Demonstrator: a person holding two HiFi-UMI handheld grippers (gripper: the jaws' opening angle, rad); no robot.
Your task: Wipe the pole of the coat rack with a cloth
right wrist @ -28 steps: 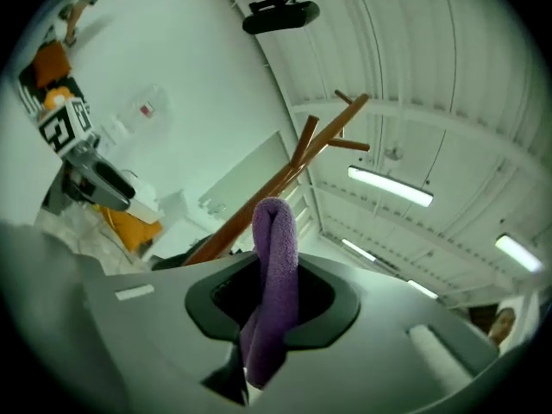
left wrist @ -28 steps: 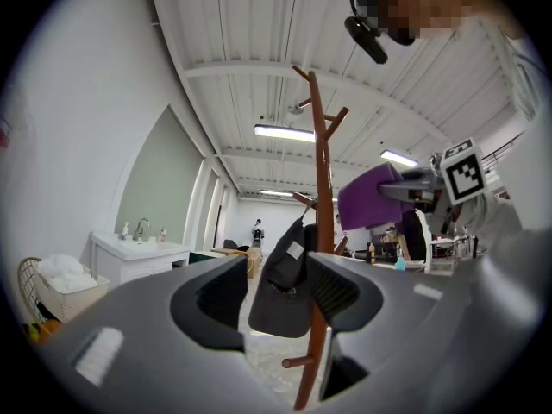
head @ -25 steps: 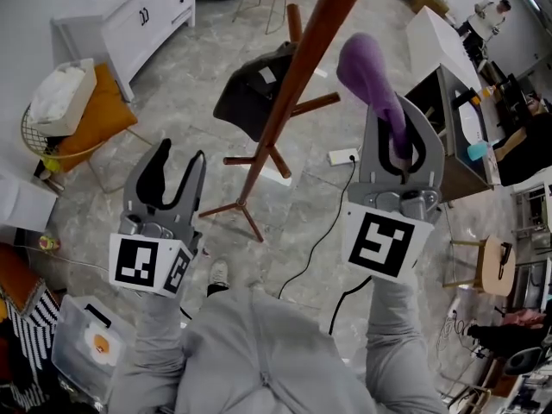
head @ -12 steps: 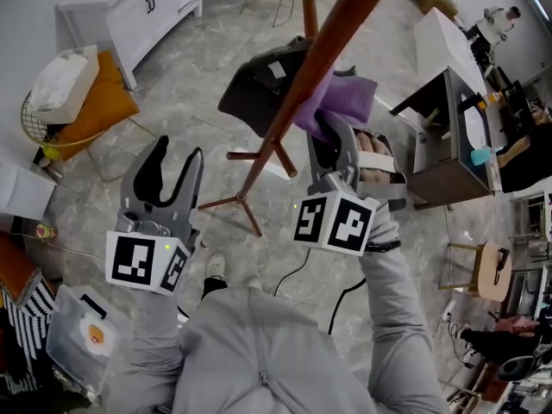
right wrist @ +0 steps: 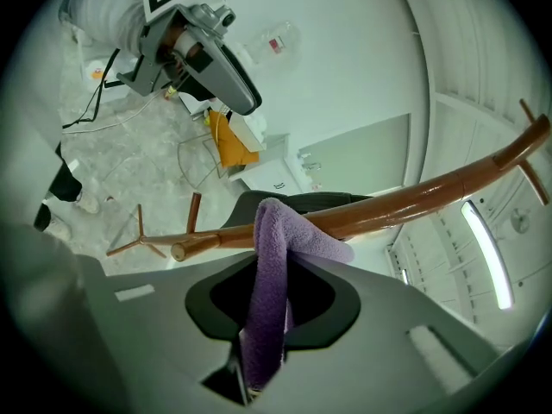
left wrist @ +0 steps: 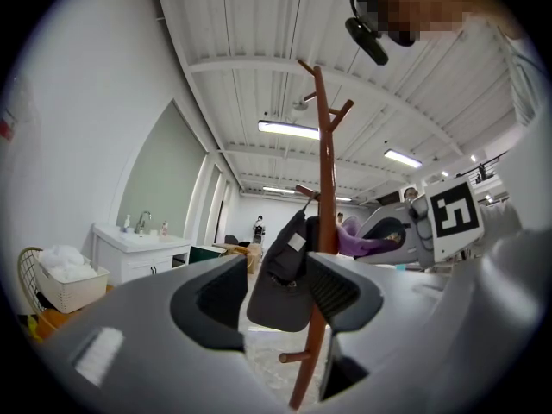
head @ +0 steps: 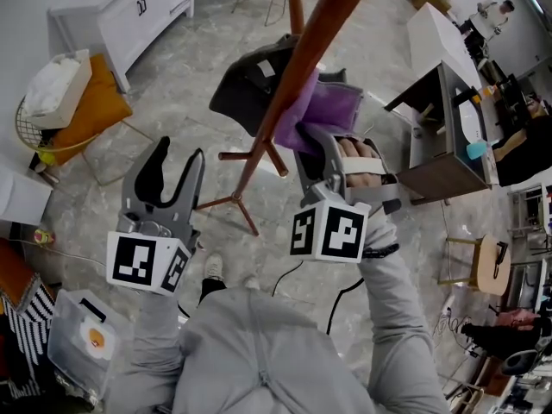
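Whereas a second ago the right gripper (head: pixel 321 141) held the purple cloth (head: pixel 332 106) up clear of the coat rack, the pole (head: pixel 321 24) now lies just past its jaw tips with the cloth pressed on it, so wiping looks just begun. The pole is glossy reddish-brown wood. The cloth folds over it and runs back between jaws clamped on it, while the left gripper (head: pixel 179 158) has its jaws spread and empty, well short of the pole.

I count two grippers — left gripper (head: pixel 179 158), right gripper (head: pixel 321 145) — one coat rack (head: pixel 302 59), one cloth (head: pixel 335 106), one cap (head: pixel 244 95).
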